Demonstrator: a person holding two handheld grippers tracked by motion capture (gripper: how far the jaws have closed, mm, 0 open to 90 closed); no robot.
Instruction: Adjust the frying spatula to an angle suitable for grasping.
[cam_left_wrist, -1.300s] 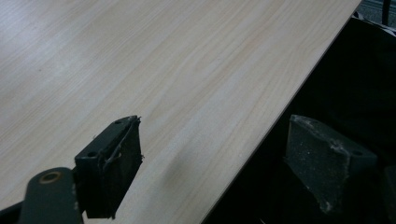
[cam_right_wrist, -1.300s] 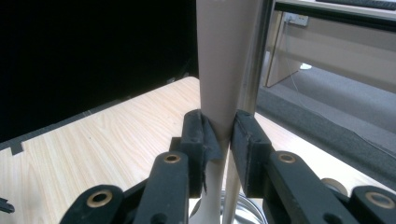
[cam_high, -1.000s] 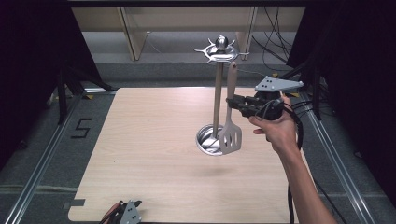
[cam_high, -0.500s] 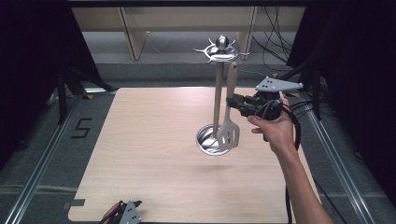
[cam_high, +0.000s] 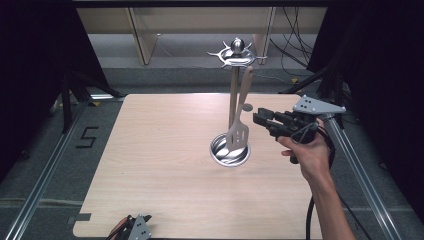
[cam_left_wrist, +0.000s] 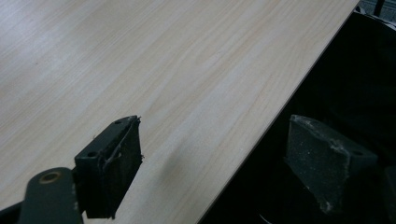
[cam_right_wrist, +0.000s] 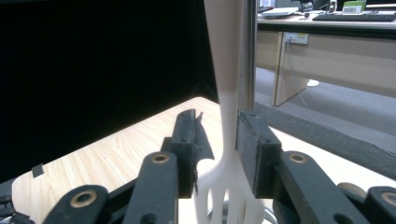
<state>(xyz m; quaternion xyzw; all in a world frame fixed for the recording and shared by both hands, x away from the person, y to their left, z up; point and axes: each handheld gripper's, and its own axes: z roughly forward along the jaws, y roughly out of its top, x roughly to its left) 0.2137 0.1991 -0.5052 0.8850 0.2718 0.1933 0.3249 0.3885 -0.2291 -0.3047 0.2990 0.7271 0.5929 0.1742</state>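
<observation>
Slotted spatula (cam_high: 238, 131) hung from the utensil stand (cam_high: 235, 60) at 12 o'clock on the surface (cam_high: 160, 165), blade over the round base (cam_high: 230, 150). Right tongs (cam_high: 257, 120) were released, jaws either side of its neck without clamping; left tongs (cam_left_wrist: 210, 163) idle, spread wide at the 6 o'clock edge. Risk: a sideways nudge could swing the spatula off its hook or tip the stand.

Spatula (cam_high: 239, 120) hangs on stand (cam_high: 231, 150), mid-table (cam_high: 150, 165).

A pale slotted spatula (cam_high: 240, 116) hangs upright from the spiked crown of a steel utensil stand (cam_high: 233, 50), its blade just above the stand's round base dish (cam_high: 229, 150), right of centre on the bench; the hook itself is hard to make out.
</observation>
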